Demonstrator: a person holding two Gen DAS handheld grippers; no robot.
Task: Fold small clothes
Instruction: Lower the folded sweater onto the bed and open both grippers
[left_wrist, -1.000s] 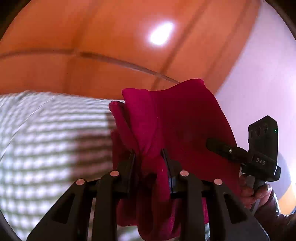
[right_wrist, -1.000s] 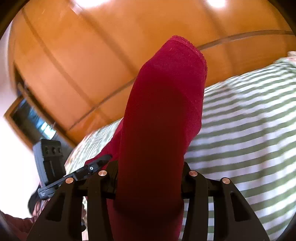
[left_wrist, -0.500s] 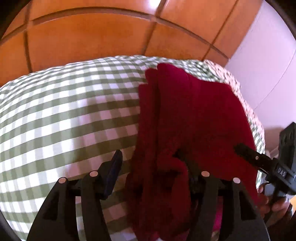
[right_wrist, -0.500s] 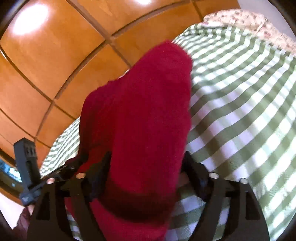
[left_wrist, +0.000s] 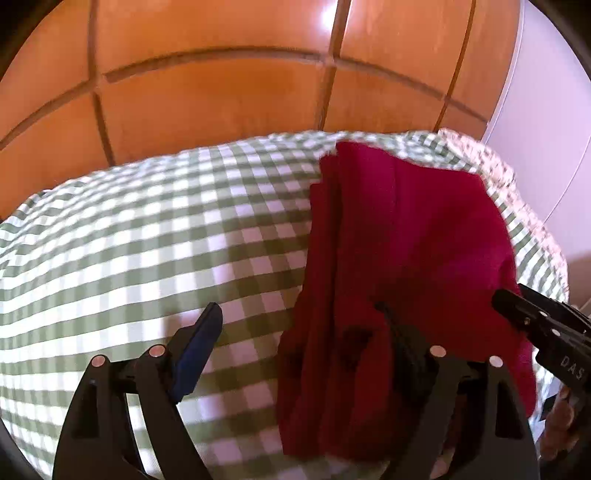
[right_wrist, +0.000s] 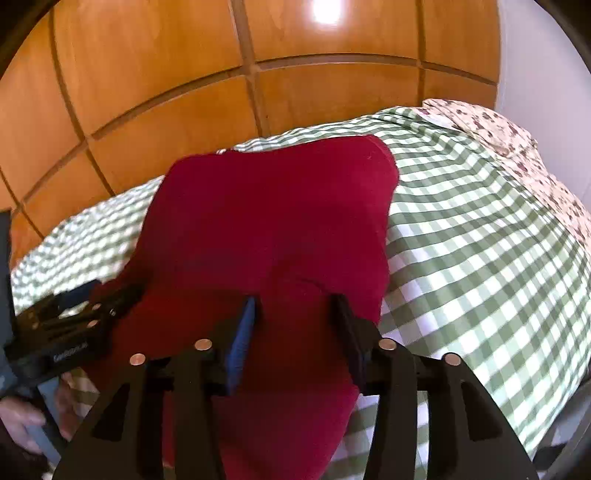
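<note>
One red garment (left_wrist: 406, 236) lay on checked bedcover (left_wrist: 147, 229), at 1 o'clock of left gripper (left_wrist: 299, 325), spreading, cloth unpinched. Right gripper (right_wrist: 295, 314) closing, cloth between jaws, unpinched. Looked soft, light, limp; best taken at near hem corners.

wall: glossy orange wood panels (left_wrist: 207, 107) | bed: green-white checked cover (left_wrist: 129, 236) | right: pale wall (left_wrist: 546, 122)

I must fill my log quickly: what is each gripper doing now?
Left gripper: jaws opening, gripping nothing; red garment lies against one finger.
Right gripper: jaws closing, red garment between them, seemingly not clamped yet.
</note>
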